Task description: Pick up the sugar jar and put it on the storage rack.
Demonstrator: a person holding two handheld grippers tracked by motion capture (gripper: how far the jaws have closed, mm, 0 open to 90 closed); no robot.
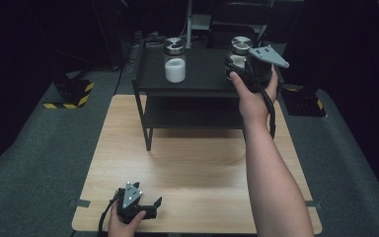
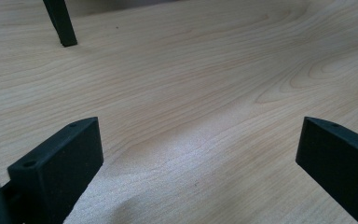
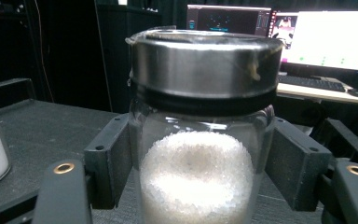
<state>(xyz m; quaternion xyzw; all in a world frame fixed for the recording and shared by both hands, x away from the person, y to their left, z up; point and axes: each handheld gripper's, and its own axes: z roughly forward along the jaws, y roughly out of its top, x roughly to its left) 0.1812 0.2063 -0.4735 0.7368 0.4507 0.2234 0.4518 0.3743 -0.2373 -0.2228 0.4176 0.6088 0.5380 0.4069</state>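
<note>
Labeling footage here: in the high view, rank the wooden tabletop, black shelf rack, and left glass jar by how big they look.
1. wooden tabletop
2. black shelf rack
3. left glass jar
The rack and jar stand farther off, so true sizes may differ.

Black shelf [image 1: 202, 69], pale wood table [image 1: 197, 168], silver-lidded jars [image 3: 205, 140] of white grains.

Your right gripper [image 1: 238, 66] up at black shelf [image 1: 197, 79] top, around right jar [image 1: 240, 49]. Second jar [image 1: 174, 60] stands left, well apart. Your left gripper [image 1: 145, 205] low on wooden table [image 1: 197, 163], near front edge, jaws apart.
</note>
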